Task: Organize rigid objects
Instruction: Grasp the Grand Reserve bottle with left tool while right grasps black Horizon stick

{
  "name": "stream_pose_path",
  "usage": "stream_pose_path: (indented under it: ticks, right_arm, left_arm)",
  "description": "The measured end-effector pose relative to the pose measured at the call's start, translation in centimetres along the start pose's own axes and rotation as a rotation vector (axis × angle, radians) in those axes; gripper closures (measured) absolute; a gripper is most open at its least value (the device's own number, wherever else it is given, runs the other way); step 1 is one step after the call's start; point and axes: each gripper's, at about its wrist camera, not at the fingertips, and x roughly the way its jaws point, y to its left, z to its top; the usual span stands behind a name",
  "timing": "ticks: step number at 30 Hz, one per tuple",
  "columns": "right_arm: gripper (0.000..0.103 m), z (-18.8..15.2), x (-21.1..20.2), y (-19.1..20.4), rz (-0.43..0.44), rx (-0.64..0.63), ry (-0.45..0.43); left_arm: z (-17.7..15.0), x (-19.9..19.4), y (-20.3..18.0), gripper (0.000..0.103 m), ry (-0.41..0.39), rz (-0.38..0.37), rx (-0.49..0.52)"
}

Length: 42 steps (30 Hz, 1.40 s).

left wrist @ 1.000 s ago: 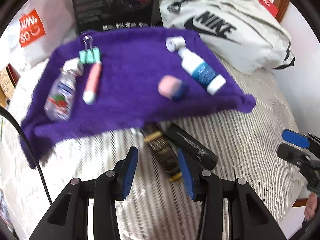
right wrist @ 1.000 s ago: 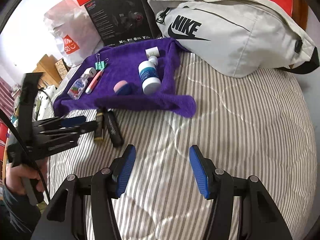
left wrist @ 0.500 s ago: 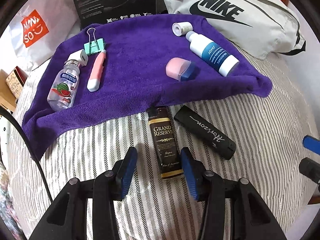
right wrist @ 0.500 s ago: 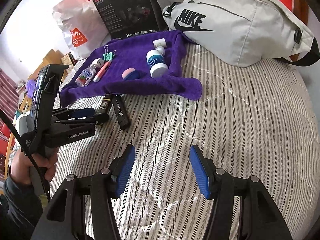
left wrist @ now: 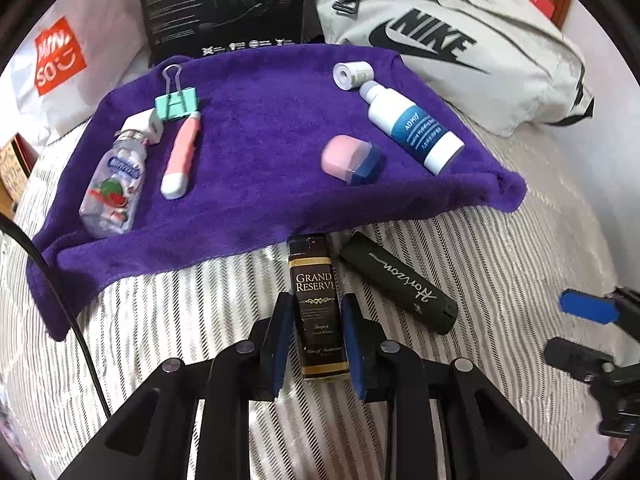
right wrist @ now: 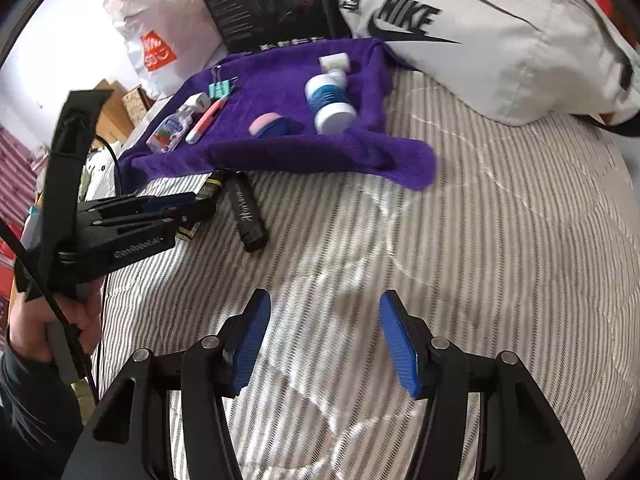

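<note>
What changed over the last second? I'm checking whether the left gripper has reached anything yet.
The left gripper moved forward and down, and its fingers now straddle the Grand Reserve bottle, jaws narrowed beside it; whether they are clamped is unclear. The right gripper stayed open over the bedspread. The black tube and the things on the purple towel did not move.

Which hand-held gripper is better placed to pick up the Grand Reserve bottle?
Left. The left hand-held gripper already straddles the Grand Reserve bottle, fingers open either side. The right hand-held gripper hovers over bare striped bedding, away from it.
</note>
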Motion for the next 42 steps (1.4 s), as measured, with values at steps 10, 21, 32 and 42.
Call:
stream_pose_path:
  ticks: [10,21,32,42]
  right_arm:
    - [0.046,3.0,3.9,4.2,0.012,-0.115,0.02]
    - [0.046,3.3,4.7,4.8,0.005,-0.119,0.043]
    - [0.046,4.1,6.4,5.6,-0.009,-0.193,0.026]
    - [0.08,5.3,7.7,8.3,-0.058,-0.369,0.0]
  left_arm:
    - [-1.9,-2.0,4.2,0.08,-0.003,0.01,-0.036]
    - [-1.2,-0.3,3.1,0.08,0.018,0.112,0.039]
    - [-1.9,-1.8,6.5,0.08,0.0,0.07,-0.048]
    - [-3.0,-2.6,10.5,0.08,-0.004,0.073,-0.146]
